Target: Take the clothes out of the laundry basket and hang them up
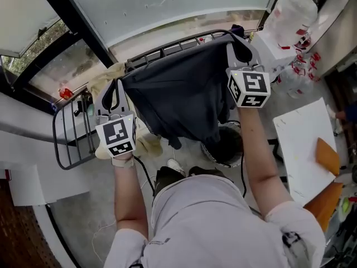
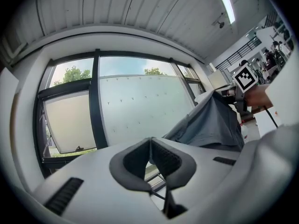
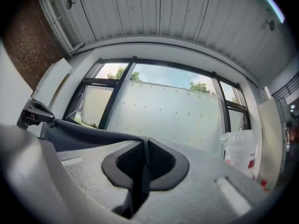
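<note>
A dark grey garment (image 1: 178, 91) hangs stretched between my two raised grippers, over the bars of a metal drying rack (image 1: 167, 50). My left gripper (image 1: 114, 96) is shut on the garment's left corner. In the left gripper view its pads (image 2: 163, 160) are pressed together and the garment (image 2: 210, 125) runs off to the right. My right gripper (image 1: 241, 49) is shut on the other corner. The right gripper view shows the cloth (image 3: 88, 136) pinched between the pads (image 3: 161, 160) and pulled taut to the left. Below the garment stands the round dark laundry basket (image 1: 226, 149).
A wire side wing of the rack (image 1: 70, 141) folds down at the left. Frosted window panes (image 1: 167, 4) stand just behind the rack. A white plastic bag (image 1: 290, 10) is at the top right. A white board (image 1: 301, 144) with an orange sheet (image 1: 328, 156) lies to the right.
</note>
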`<move>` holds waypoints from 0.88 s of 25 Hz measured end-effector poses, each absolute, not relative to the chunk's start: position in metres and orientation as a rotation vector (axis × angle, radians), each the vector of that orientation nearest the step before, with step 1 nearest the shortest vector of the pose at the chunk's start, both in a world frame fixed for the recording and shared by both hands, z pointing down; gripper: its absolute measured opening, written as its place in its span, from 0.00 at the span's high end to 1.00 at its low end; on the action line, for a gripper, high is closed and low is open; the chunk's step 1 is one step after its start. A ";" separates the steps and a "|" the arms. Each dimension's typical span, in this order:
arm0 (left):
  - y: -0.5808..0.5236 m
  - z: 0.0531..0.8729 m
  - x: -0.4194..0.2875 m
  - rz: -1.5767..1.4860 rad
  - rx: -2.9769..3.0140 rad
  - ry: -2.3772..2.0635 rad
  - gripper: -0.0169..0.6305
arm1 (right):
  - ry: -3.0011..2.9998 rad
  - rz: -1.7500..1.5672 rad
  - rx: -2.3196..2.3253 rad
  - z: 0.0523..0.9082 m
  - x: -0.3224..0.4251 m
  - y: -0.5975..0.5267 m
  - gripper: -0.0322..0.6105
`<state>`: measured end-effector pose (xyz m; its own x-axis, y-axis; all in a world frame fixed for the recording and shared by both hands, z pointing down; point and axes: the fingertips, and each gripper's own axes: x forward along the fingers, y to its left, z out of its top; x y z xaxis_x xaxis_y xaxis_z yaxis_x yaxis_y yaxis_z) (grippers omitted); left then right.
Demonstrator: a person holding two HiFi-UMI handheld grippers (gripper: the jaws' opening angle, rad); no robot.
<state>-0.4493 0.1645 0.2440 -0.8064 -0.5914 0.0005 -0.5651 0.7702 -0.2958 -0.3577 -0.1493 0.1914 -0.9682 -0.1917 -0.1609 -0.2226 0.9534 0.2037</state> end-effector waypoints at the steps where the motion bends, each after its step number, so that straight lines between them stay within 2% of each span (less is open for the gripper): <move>1: 0.167 0.242 -0.463 -0.424 -0.943 2.860 0.96 | 2.967 0.349 -0.324 0.189 -0.369 -0.146 0.92; 22: 0.135 0.152 -0.683 -0.468 -0.881 2.715 0.96 | 2.910 0.329 -0.294 0.108 -0.590 -0.174 0.92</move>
